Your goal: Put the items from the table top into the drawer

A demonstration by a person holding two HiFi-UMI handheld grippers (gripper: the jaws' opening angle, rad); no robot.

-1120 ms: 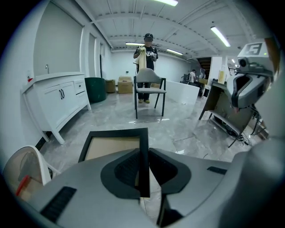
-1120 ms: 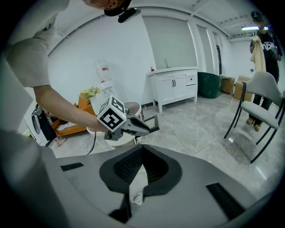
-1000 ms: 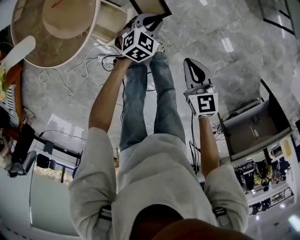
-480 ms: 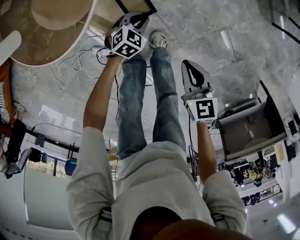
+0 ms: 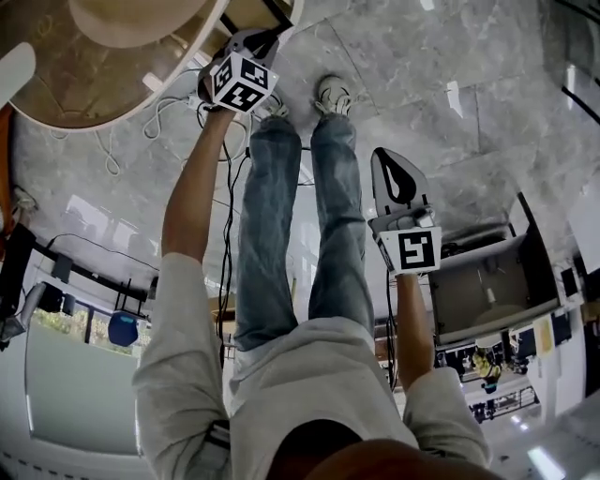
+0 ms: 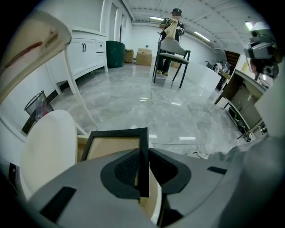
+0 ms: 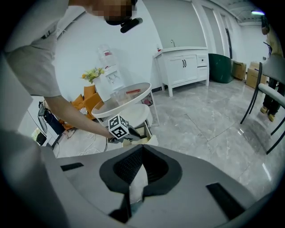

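My left gripper (image 6: 143, 153) is shut on the edge of a black picture frame (image 6: 116, 134) with a tan board inside it. In the head view that gripper (image 5: 262, 39) reaches far out beside the round table (image 5: 66, 98), with the frame (image 5: 277, 13) at its tip. From the right gripper view, the left gripper (image 7: 132, 136) hangs over an open pale wooden drawer (image 7: 148, 132) under the white table (image 7: 129, 95). My right gripper (image 7: 142, 147) is shut with nothing in it. It hovers over the floor by the person's legs (image 5: 379, 156).
Cables (image 5: 169, 117) trail across the grey marble floor. A white round seat (image 6: 46, 151) sits close at the left. A chair (image 6: 171, 58), a white cabinet (image 6: 84, 49) and a distant person (image 6: 171, 24) stand beyond. A desk (image 5: 487, 291) is at the right.
My left gripper has sunk with the frame toward the drawer beside the table. The right gripper has also come lower and nearer the legs. Both grips look unchanged.
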